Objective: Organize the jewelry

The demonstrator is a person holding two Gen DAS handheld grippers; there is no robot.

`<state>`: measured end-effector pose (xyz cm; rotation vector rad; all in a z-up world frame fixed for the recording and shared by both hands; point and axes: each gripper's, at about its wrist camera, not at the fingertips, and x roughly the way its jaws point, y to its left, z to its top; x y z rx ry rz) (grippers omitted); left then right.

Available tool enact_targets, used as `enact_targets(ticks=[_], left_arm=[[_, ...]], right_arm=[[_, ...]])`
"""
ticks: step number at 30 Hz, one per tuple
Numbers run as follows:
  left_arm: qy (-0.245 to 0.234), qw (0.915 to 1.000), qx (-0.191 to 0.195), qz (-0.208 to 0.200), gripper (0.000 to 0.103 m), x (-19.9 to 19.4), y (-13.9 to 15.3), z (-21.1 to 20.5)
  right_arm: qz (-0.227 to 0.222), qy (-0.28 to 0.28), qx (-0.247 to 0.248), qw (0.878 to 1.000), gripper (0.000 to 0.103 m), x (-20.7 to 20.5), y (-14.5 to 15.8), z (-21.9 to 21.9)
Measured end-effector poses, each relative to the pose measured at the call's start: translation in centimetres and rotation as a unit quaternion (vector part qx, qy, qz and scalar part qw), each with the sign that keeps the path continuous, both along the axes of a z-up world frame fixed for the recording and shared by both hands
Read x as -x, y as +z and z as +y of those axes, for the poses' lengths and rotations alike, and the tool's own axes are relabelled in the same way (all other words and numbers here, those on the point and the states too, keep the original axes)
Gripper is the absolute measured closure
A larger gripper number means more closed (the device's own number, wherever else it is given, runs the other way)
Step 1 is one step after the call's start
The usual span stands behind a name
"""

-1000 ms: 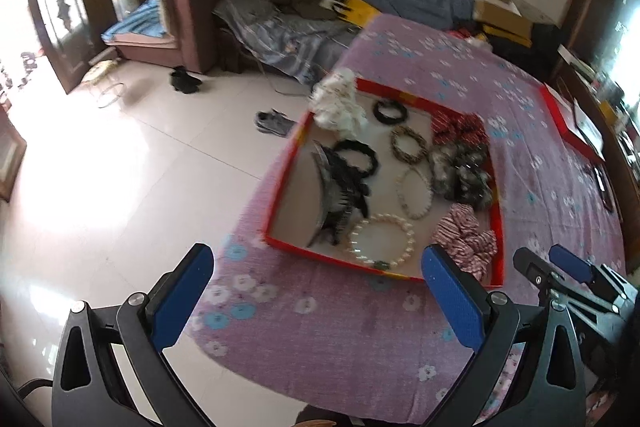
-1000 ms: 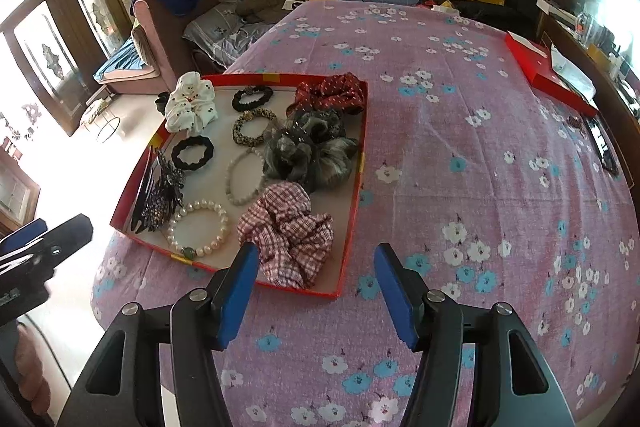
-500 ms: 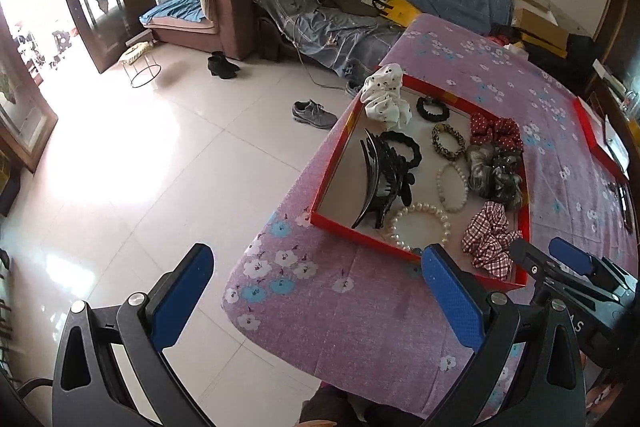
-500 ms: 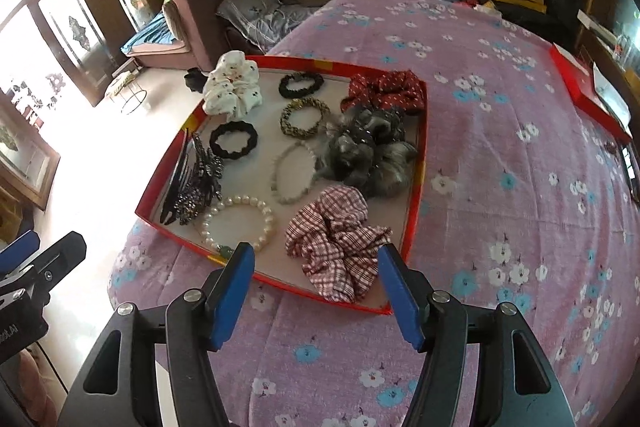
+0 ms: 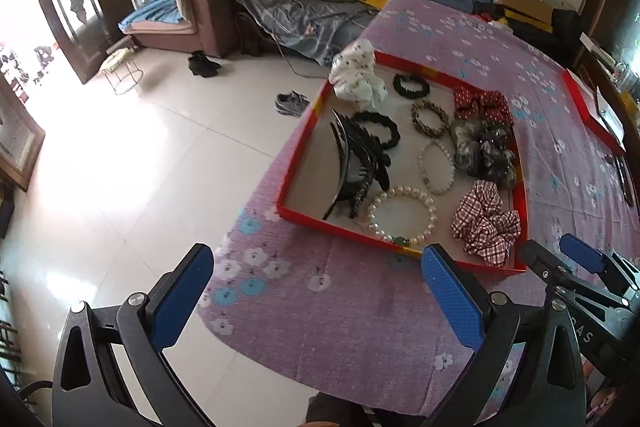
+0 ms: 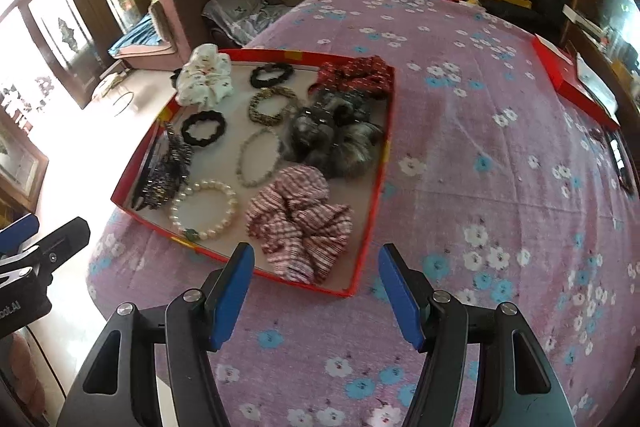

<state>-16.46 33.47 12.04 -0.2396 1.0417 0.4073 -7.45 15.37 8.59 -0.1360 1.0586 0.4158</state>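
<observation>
A shallow red tray [image 5: 298, 215] [image 6: 362, 251] lies on the purple flowered cloth. It holds a pearl bracelet [image 5: 402, 215] [image 6: 204, 207], a thin bead bracelet [image 5: 436, 167] [image 6: 258, 157], black hair claws [image 5: 356, 163] [image 6: 164, 167], a red plaid scrunchie [image 5: 486, 221] [image 6: 300, 223], grey furry scrunchies [image 6: 332, 143] and several other hair ties. My left gripper [image 5: 316, 287] hovers open over the cloth in front of the tray's near-left side, nothing between its pads. My right gripper [image 6: 316, 287] stands open just short of the plaid scrunchie, also empty.
The cloth-covered table [image 6: 500, 155] ends at a tiled floor [image 5: 120, 167] on the left. A second red box [image 6: 568, 79] lies at the far right edge. A sofa [image 5: 208, 7] with heaped bedding stands beyond, and shoes [image 5: 292, 103] lie on the floor.
Both wrist views have swung and tilted, so the tray sits differently in each frame. Both grippers stay open and empty; nothing in the tray has moved.
</observation>
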Motion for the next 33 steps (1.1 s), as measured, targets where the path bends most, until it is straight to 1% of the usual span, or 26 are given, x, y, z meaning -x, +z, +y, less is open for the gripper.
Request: enact_targets(ticks=[2,5,12,17,23,33], left_arm=[[-0.003,1.0000,0.009,0.000,0.000,-0.3,-0.2,0.1],[-0.011,0.9999,0.002,0.004,0.000,-0.7,-0.7,-0.1],[-0.041,0.9991,0.004,0.014,0.000,-1.6,-1.5,-0.5],[-0.051,0.9985,0.014,0.017,0.000,-2.3,-1.9,-0.4],[-0.054,0.9982,0.019,0.017,0.000,-2.7,-1.9,-0.3],[-0.045,0.9986,0.024,0.010,0.000,-3.0,-1.7,0.0]], right_arm=[[0.004,-0.006,0.001,1.000,0.034,0.0,-0.2,-0.2],[0.000,-0.009,0.002,1.000,0.034,0.2,-0.4,-0.2],[-0.004,-0.006,0.008,1.000,0.034,0.6,-0.9,0.7],[-0.001,-0.024,0.013,1.000,0.034,0.3,-1.2,0.5],[-0.001,-0.036,0.017,0.999,0.034,0.2,-1.1,0.1],[0.001,-0.028,0.023,0.999,0.034,0.1,-1.1,0.3]])
